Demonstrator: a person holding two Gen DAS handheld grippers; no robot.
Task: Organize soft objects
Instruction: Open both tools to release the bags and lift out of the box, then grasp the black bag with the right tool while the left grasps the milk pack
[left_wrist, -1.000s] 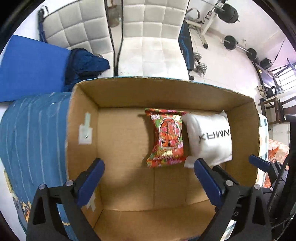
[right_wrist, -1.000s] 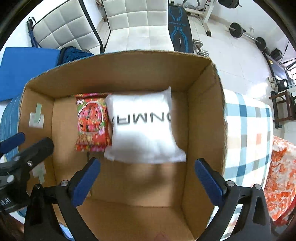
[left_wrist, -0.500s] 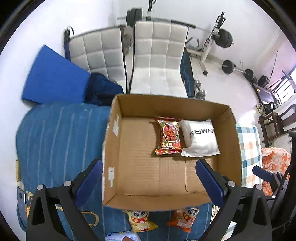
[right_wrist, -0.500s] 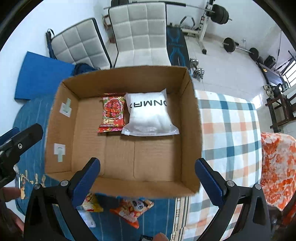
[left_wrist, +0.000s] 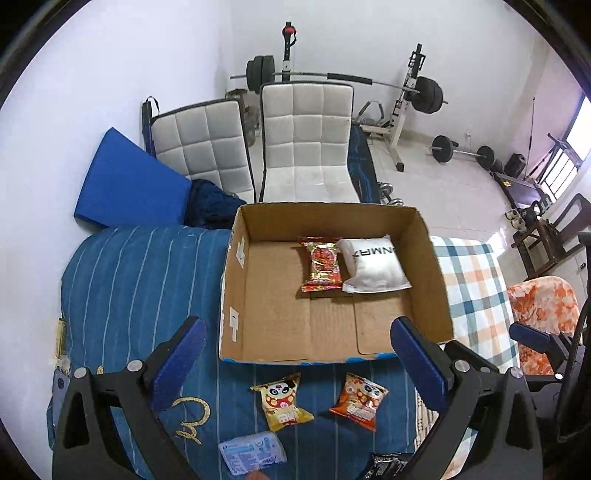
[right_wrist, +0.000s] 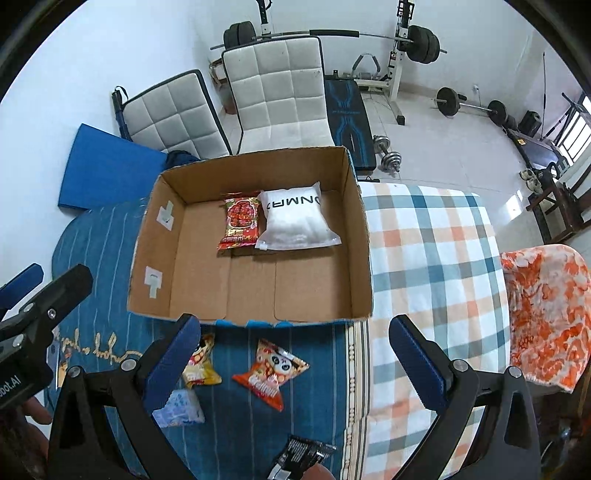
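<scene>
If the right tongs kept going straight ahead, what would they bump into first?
Probably the cardboard box: the open right tongs aim at its near wall and floor, past the orange snack bag lying lower. Depth is hard to judge.

Blue striped bedcover (left_wrist: 140, 280) carries cardboard box (left_wrist: 236, 295) and snack packets (left_wrist: 282, 402).

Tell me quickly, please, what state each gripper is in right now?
Left gripper: open, holding nothing.
Right gripper: open, holding nothing.

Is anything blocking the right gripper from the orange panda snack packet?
Nothing visible: the right gripper is open above the orange panda snack packet, which lies alone on the blue blanket, just before the cardboard box.
</scene>
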